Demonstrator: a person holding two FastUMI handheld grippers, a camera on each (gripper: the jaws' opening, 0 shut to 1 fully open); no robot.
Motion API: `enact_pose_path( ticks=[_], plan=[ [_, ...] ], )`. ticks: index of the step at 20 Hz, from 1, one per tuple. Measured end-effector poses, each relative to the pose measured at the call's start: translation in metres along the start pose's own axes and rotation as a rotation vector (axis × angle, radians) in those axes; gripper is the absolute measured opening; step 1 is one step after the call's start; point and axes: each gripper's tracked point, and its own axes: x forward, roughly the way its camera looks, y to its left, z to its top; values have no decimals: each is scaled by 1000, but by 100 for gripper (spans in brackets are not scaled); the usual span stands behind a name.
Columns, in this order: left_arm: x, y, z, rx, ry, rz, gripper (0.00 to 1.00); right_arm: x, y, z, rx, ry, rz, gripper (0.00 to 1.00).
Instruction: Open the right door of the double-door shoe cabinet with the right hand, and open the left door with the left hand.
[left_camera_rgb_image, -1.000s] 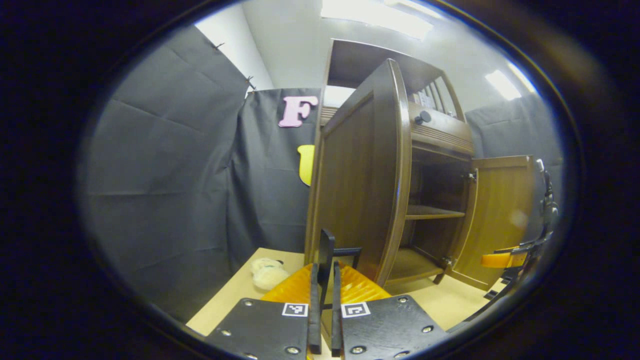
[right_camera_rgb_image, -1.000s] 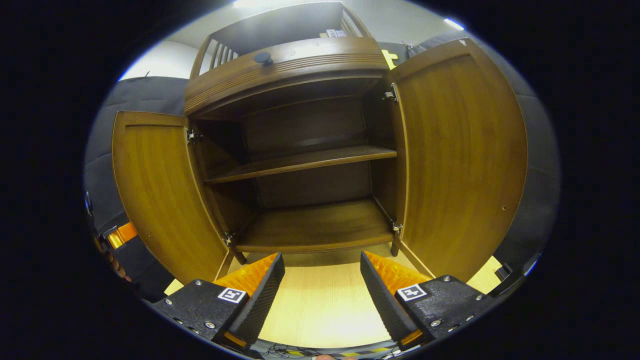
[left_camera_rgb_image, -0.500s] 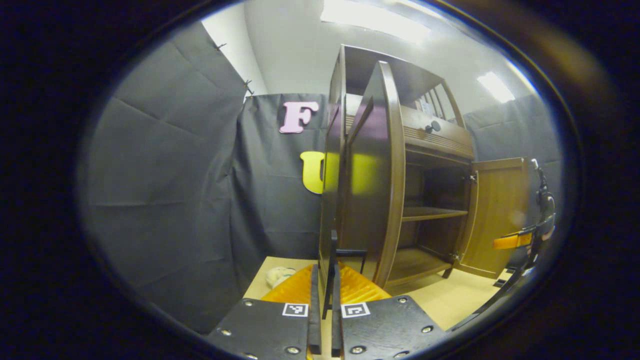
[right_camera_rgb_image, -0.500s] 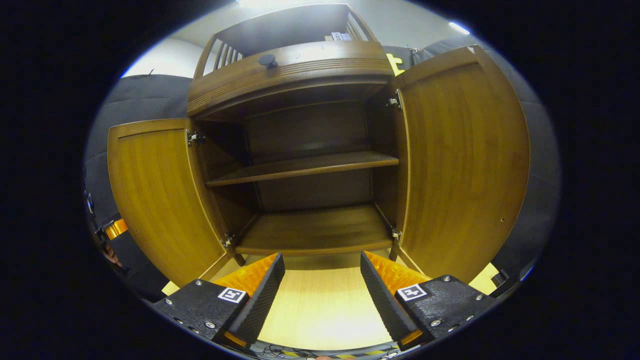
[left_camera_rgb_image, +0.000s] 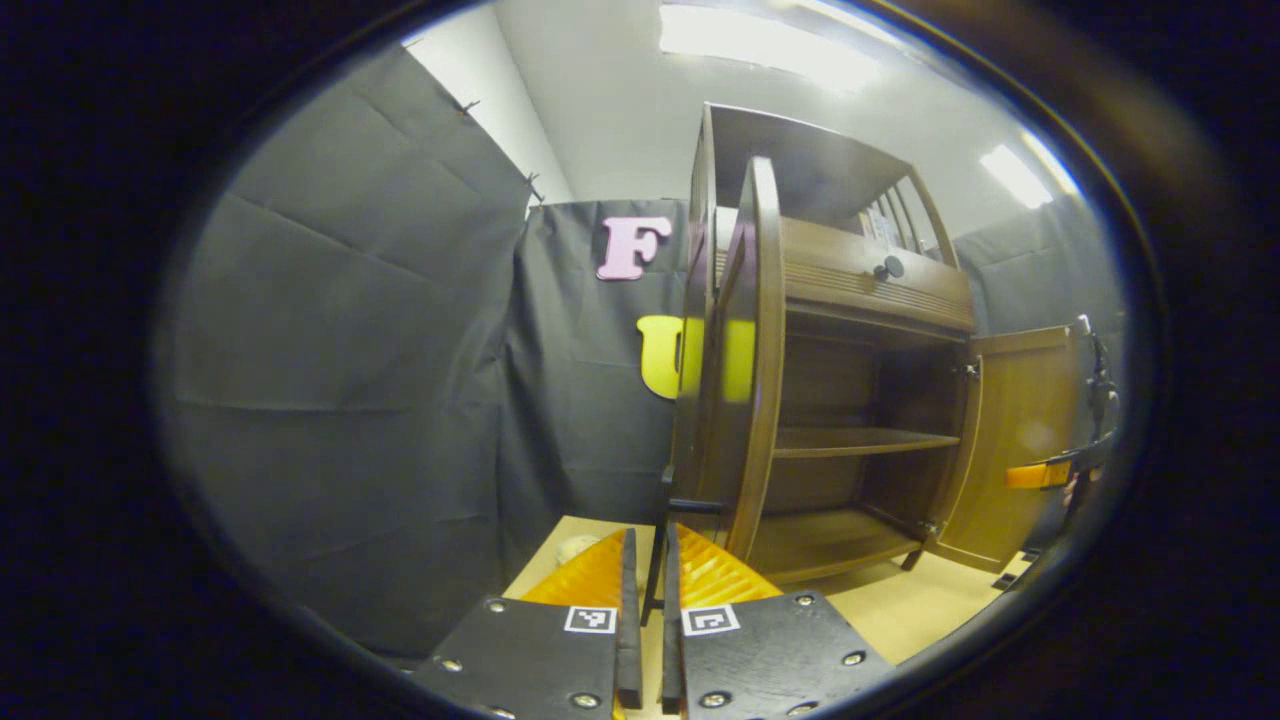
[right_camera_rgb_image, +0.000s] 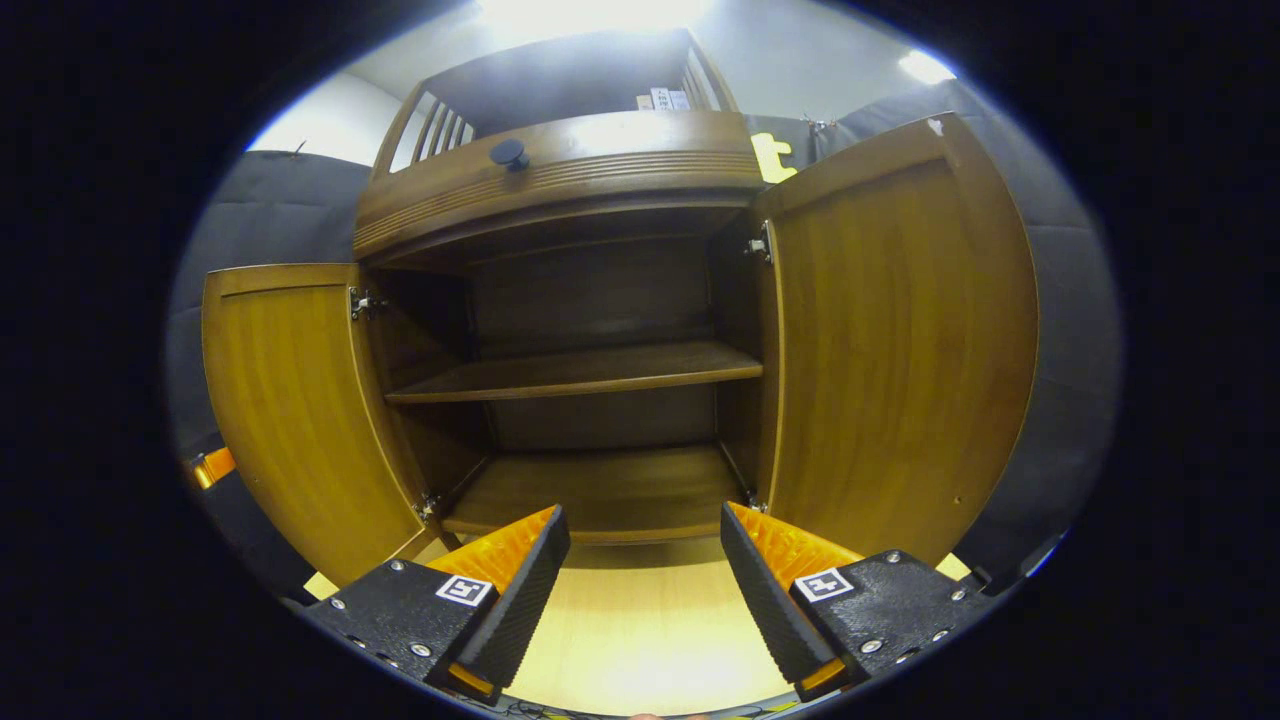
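Brown wooden double-door shoe cabinet (right_camera_rgb_image: 600, 300) — smooth, glossy; small metal hinges (right_camera_rgb_image: 362, 301); pale, smooth wood-look floor (right_camera_rgb_image: 640, 640).

This is a staged recording booth, not a lived-in home. Black cloth (left_camera_rgb_image: 350, 330) hangs as walls across the left half of the left gripper view, creased and clipped along its top edge, with a plain white wall (left_camera_rgb_image: 600, 120) and ceiling light panels (left_camera_rgb_image: 760, 40) above it at the upper middle. In the right gripper view the same cloth (right_camera_rgb_image: 1070, 330) shows at the far right edge. A single piece of household furniture, a wooden shoe cabinet (right_camera_rgb_image: 560, 180) with bare shelves (right_camera_rgb_image: 580, 370), stands alone on a pale wooden tabletop (right_camera_rgb_image: 640, 640) at the bottom of the frame, giving the set a domestic look inside a test room.
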Motion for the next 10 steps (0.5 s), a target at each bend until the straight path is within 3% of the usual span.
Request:
enact_pose_path(
  ticks=[2,3,4,5,7,10],
  plan=[
    [-20,-3,22,27,-30,52,13,0,-10,5,-7,-5,12,92],
    [-27,-10,34,29,-49,68,8,-2,-15,8,-16,-15,18,92],
    [-33,-17,44,27,-65,79,13,-4,-21,13,-28,-30,22,92],
    [-40,-26,53,22,-77,91,7,-5,-29,17,-40,-40,26,94],
    [-50,-51,68,10,-97,86,13,-9,-38,25,-56,-54,41,92],
    [-50,-94,80,0,-102,67,14,-17,-55,39,-85,-78,49,92]
  ],
)
